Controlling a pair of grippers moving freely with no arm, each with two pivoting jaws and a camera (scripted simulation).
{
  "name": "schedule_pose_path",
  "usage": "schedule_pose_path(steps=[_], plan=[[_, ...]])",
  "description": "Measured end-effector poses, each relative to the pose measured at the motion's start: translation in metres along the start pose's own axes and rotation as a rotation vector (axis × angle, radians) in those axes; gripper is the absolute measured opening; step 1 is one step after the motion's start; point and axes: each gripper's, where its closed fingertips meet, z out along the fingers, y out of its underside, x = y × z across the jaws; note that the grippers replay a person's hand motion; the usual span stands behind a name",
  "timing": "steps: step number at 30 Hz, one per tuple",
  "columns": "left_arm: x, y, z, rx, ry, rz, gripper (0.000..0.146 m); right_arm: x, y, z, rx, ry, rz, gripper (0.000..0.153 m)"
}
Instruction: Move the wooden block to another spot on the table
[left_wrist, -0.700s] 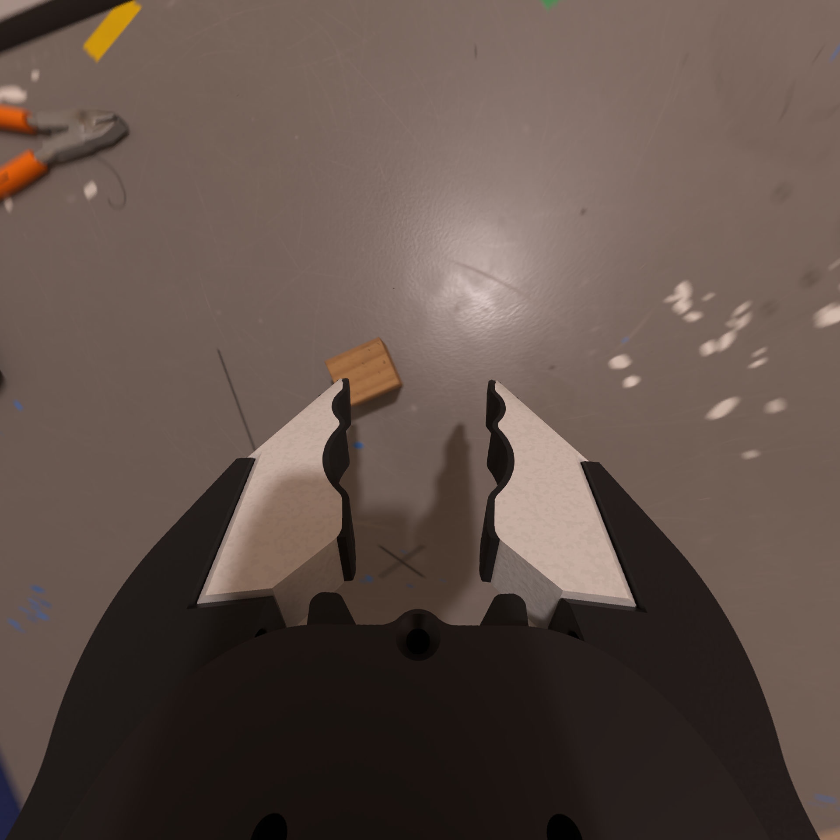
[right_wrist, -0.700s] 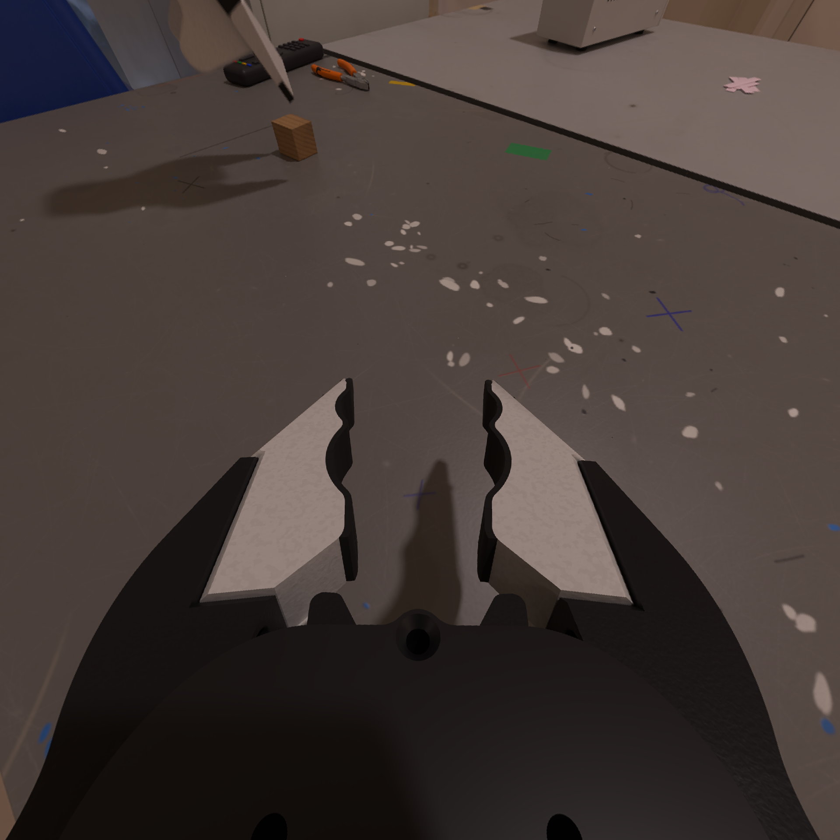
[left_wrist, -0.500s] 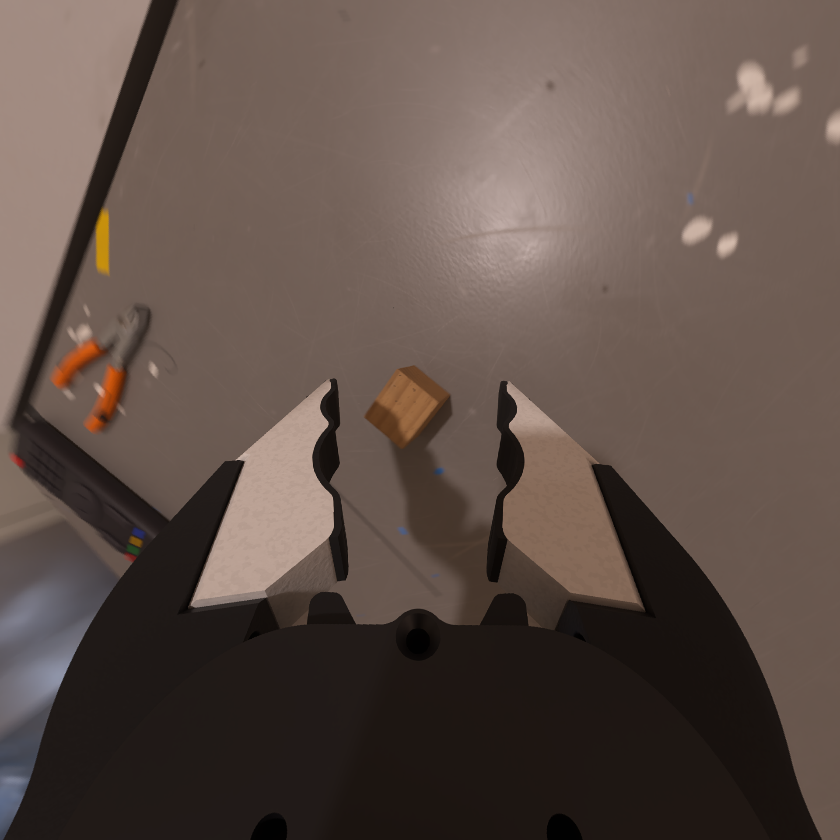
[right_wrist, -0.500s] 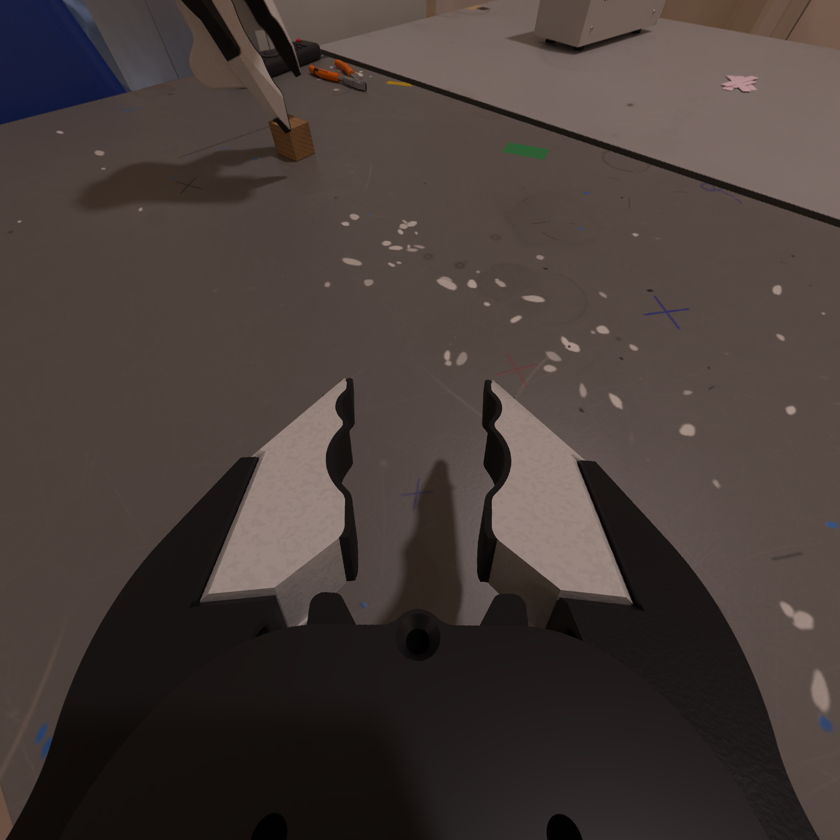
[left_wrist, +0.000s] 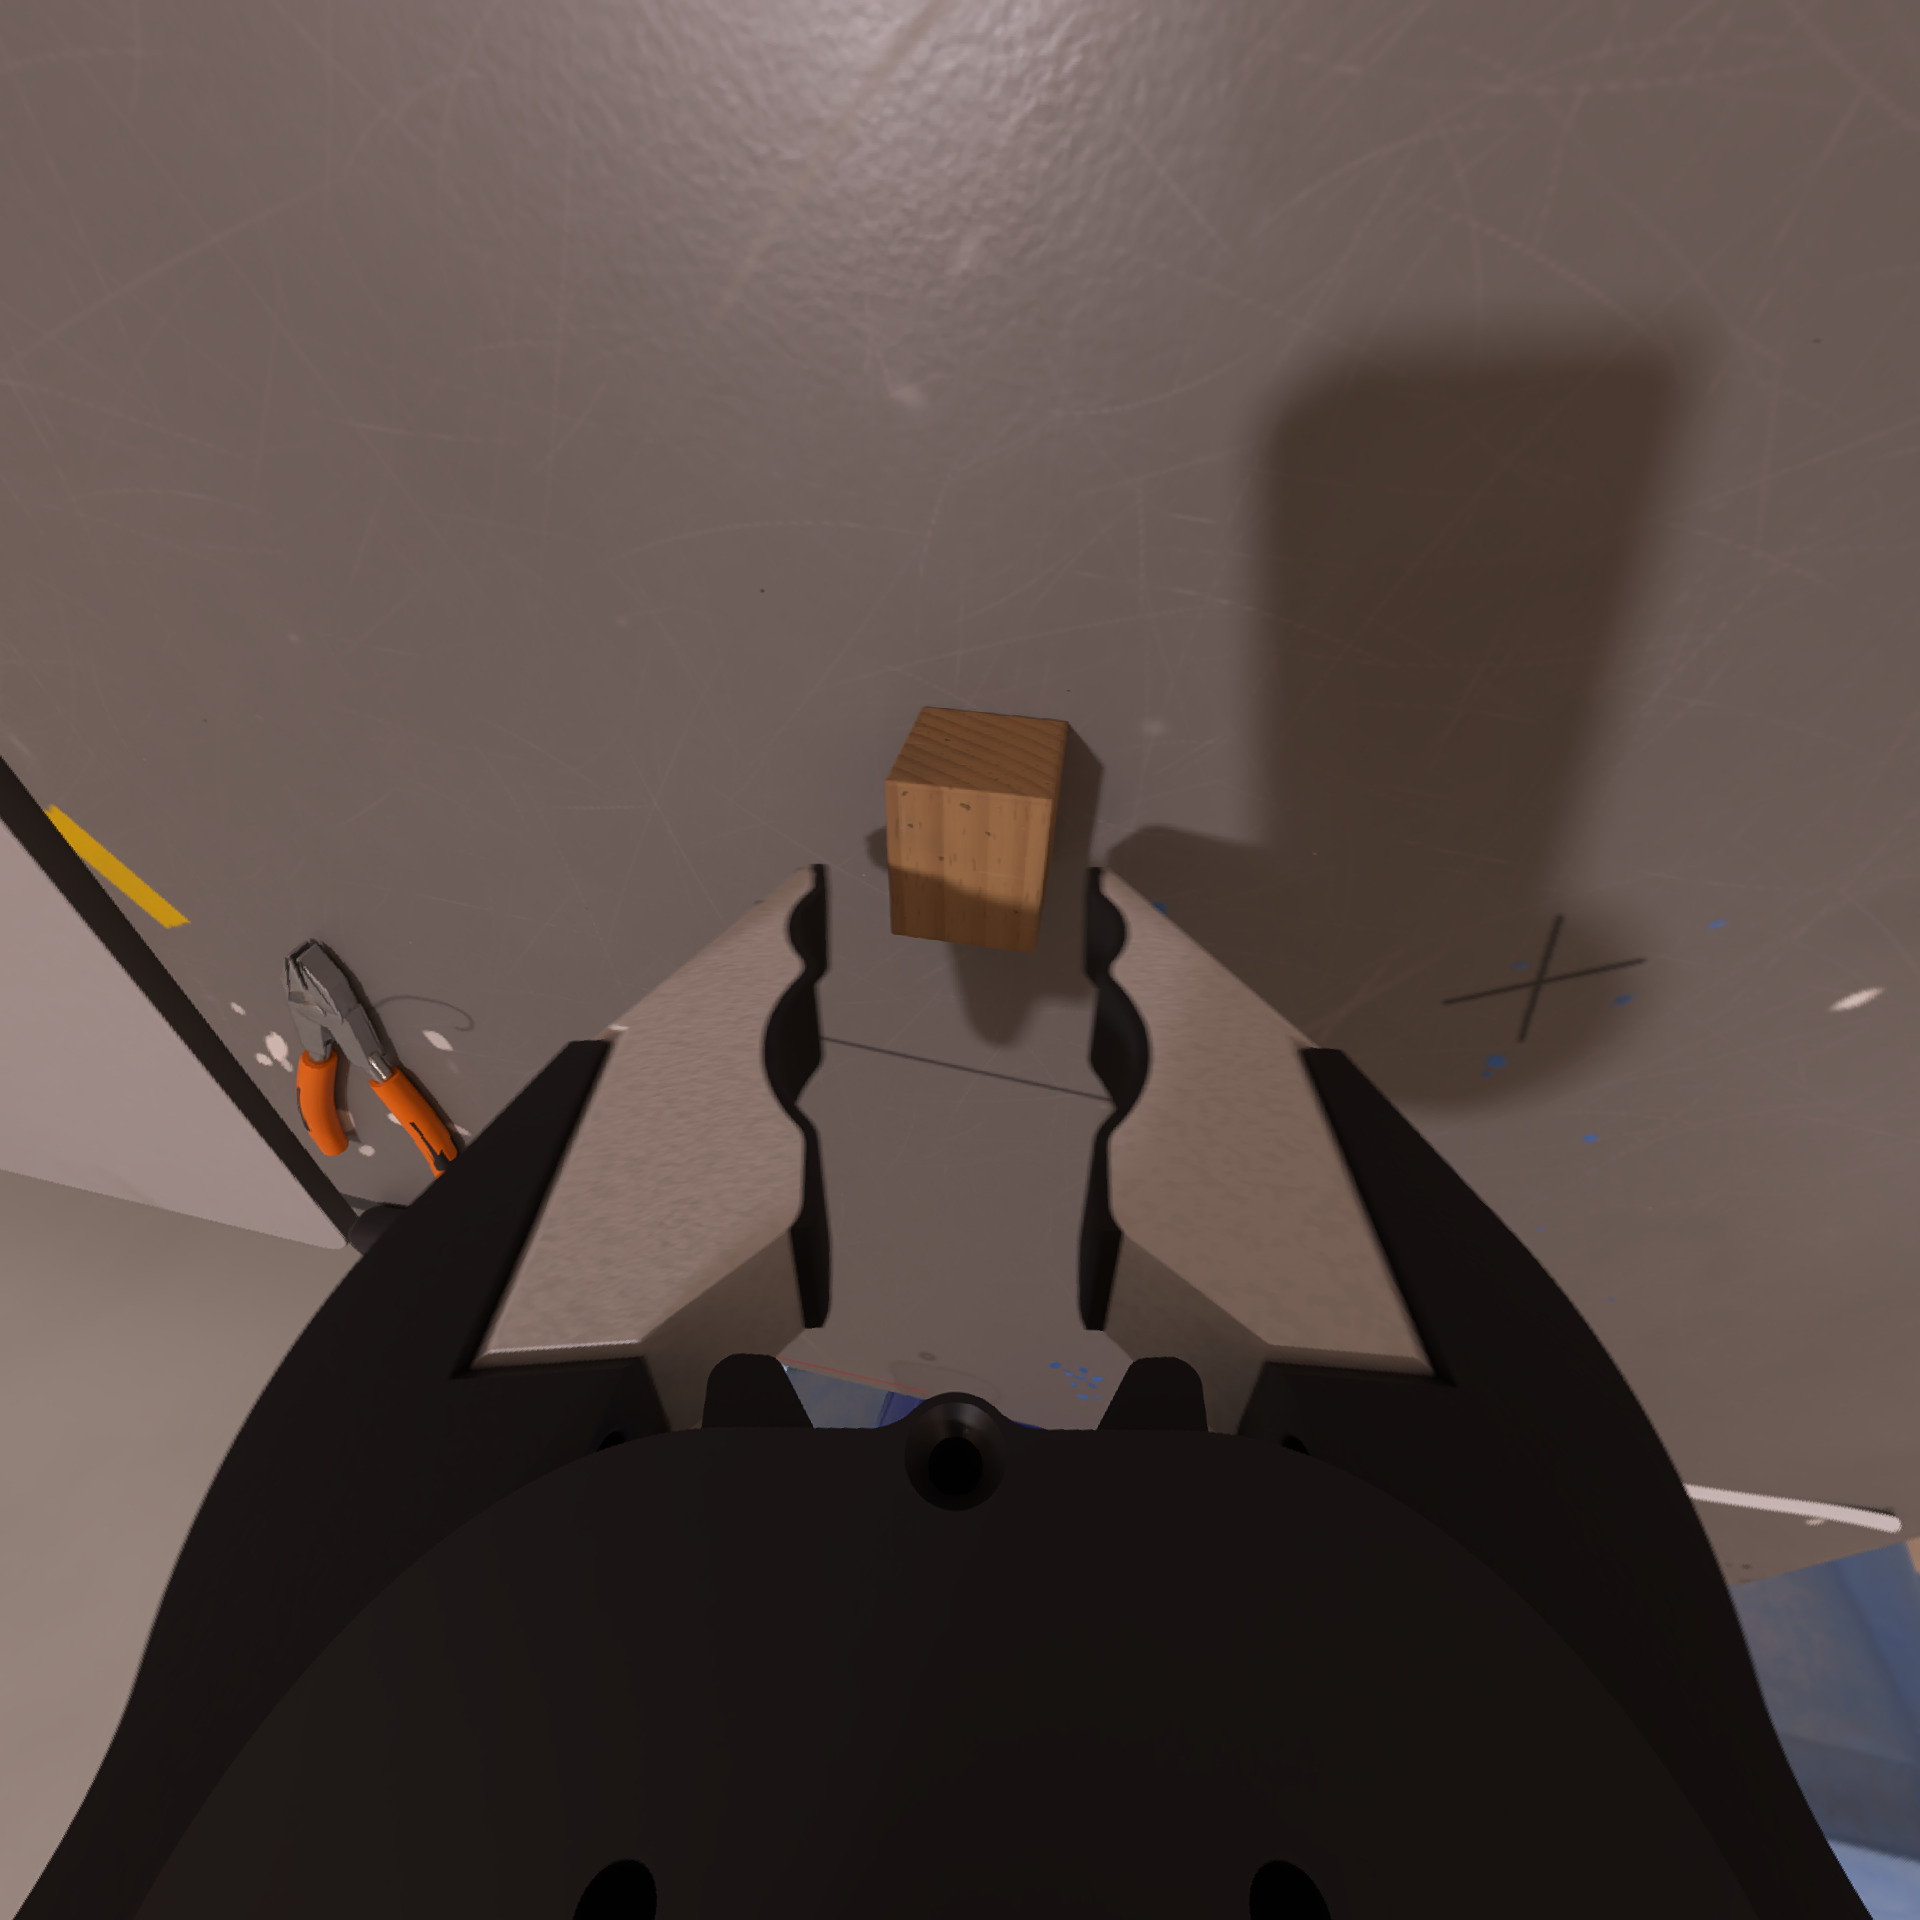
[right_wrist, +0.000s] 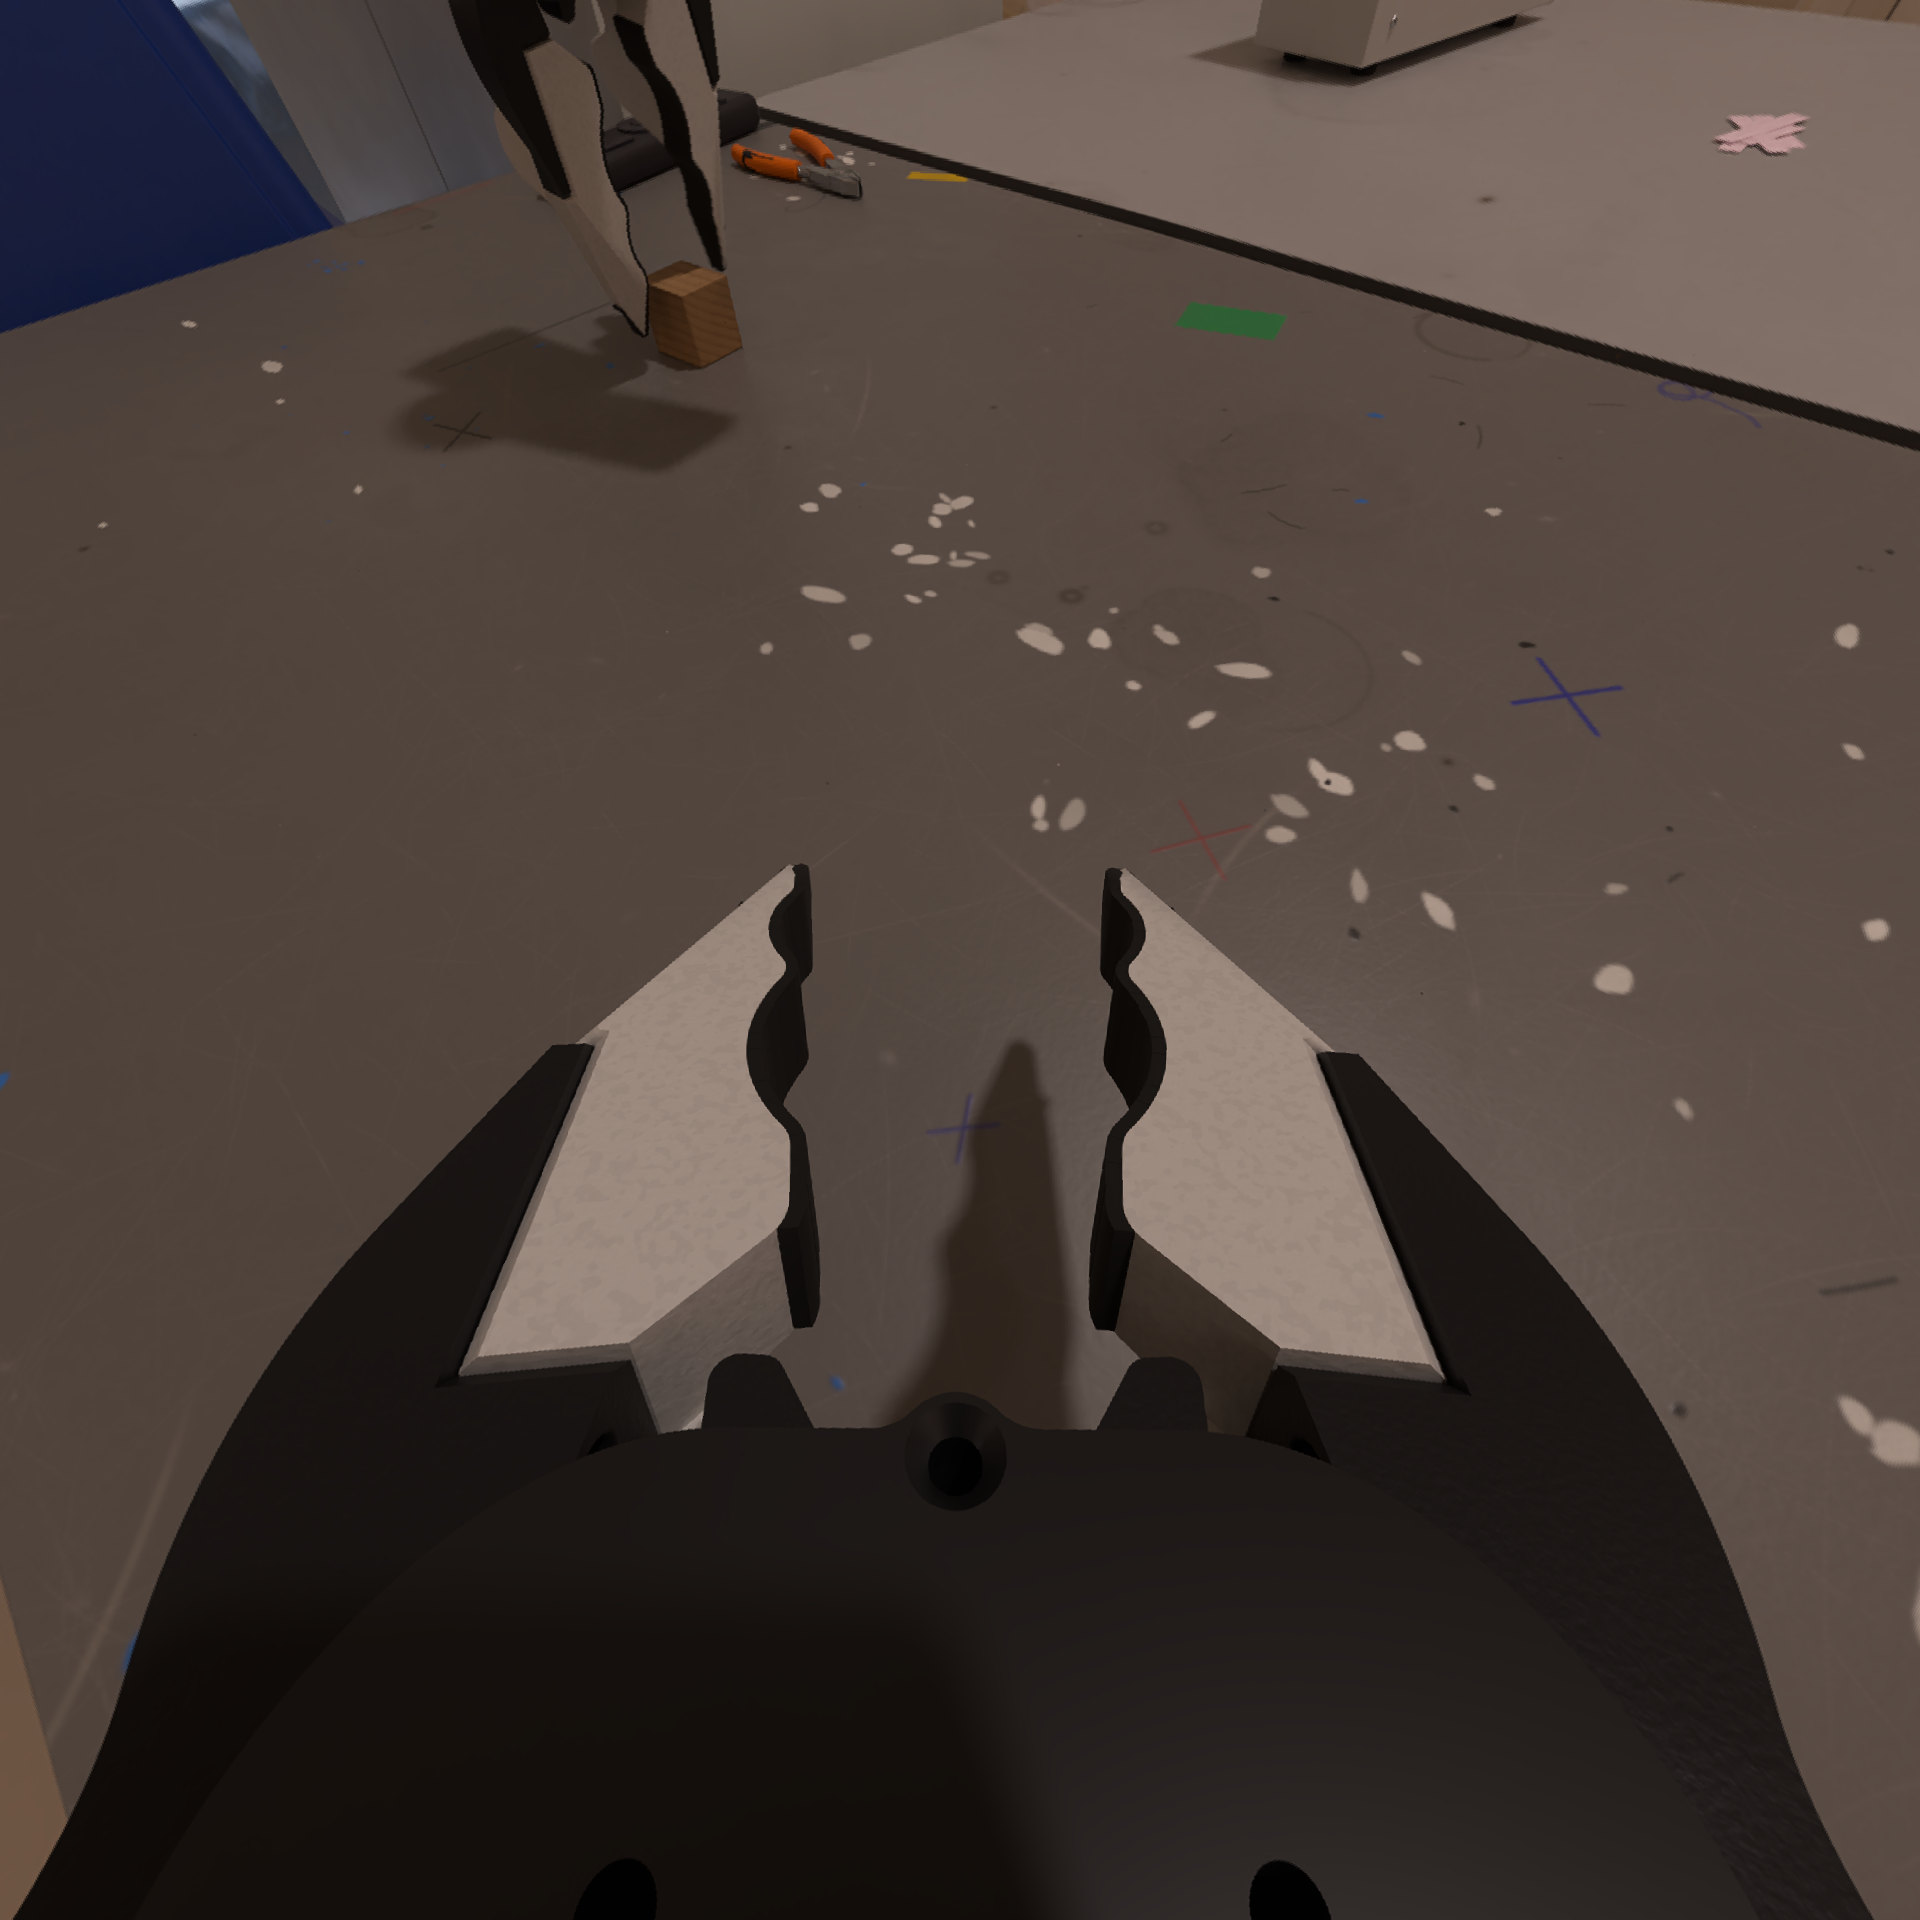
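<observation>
- Far left in my left wrist view, a yellow tape strip (left_wrist: 116, 868) lies beside the dark edge of the worktop (left_wrist: 520, 416).
- Just right of the strip and nearer to me, orange-handled pliers (left_wrist: 353, 1060) lie flat on the grey surface among a few white flecks.
- My left gripper (left_wrist: 954, 878) hangs low over the worktop with its jaws wide apart and nothing between them.
- The wooden block (left_wrist: 975, 826) sits on the worktop right at my left fingertips, in line with the gap and nearer the right-hand tip; I cannot tell whether either finger touches it.
- Right of the block, a broad dark shadow covers the surface, and a thin pencilled cross (left_wrist: 1543, 977) is drawn in it.
- In my right wrist view the same block (right_wrist: 694, 314) stands far off at the upper left, with my left gripper (right_wrist: 675, 296) pointing down at it, one fingertip just beside its left face.
- Further right, a green patch (right_wrist: 1232, 320) lies flat near the dark seam of the worktop (right_wrist: 416, 831).
- My right gripper (right_wrist: 954, 878) is near me, well apart from the block, jaws wide and empty above white paint spots.
</observation>
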Motion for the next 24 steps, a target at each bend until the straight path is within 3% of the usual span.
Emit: schedule_pose_path(steps=[2,5,8,12,18,24], plan=[[0.003,-0.003,-0.006,0.013,0.008,-0.003,0.029,0.000,0.000,0.000,-0.001,-0.001,0.004,0.056],[0.004,-0.017,-0.039,0.133,-0.006,-0.066,0.029,0.000,0.000,0.001,-0.001,-0.004,0.006,0.056],[0.017,-0.053,-0.100,0.336,-0.038,-0.093,0.029,0.000,0.000,0.001,0.000,-0.004,0.006,0.056],[0.068,-0.127,-0.164,0.502,-0.075,0.048,0.029,0.000,0.000,0.001,0.001,-0.002,0.001,0.056],[0.115,-0.221,-0.146,0.314,-0.191,0.264,0.029,-0.002,0.000,0.000,0.000,0.000,-0.009,0.055],[0.160,-0.287,-0.111,0.251,0.059,0.305,0.029,-0.002,0.001,0.001,-0.001,-0.006,0.006,0.055]])
